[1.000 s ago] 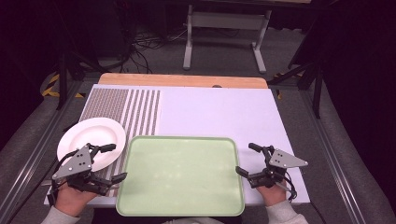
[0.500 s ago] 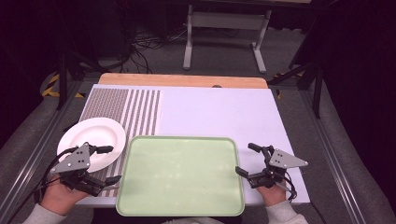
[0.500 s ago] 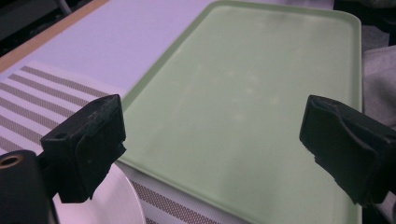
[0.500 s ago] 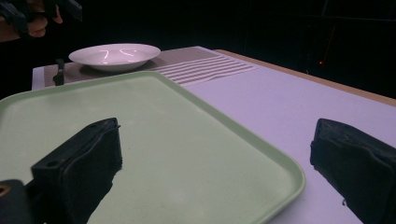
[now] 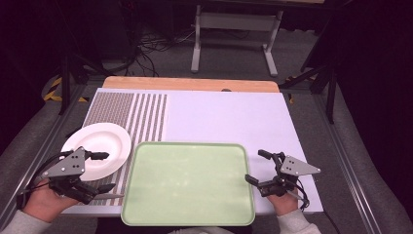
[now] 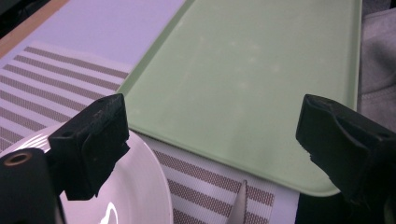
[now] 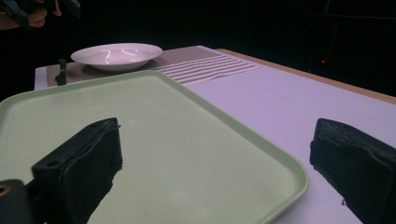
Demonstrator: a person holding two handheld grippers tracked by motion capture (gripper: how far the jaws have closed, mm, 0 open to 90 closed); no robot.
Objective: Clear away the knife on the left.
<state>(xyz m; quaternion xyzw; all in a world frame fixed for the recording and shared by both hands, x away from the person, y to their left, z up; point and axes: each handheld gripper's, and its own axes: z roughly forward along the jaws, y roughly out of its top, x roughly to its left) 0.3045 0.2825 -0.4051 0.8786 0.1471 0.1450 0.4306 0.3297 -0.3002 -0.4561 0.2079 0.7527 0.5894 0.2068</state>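
Lying flat at the table's near edge, the green tray [image 5: 187, 183] is sitting between both grippers. The left gripper [image 5: 100, 171] is hovering wide-jawed over the white plate [image 5: 104, 141] and striped mat [image 5: 146, 114]; the right gripper [image 5: 258, 166] is gaping just beside the tray's right rim.

Your left hand [image 5: 46, 201] comes in at the near left corner of the table and holds the left gripper [image 5: 103, 171] with its jaws spread wide and nothing between them, the tips turned toward the table's right edge. Your right hand [image 5: 282, 202] sits near the near right corner and holds the right gripper [image 5: 257, 166], whose jaws also stand wide apart with nothing in them, turned toward the left edge. Grey sleeves cover both wrists at the near edge.
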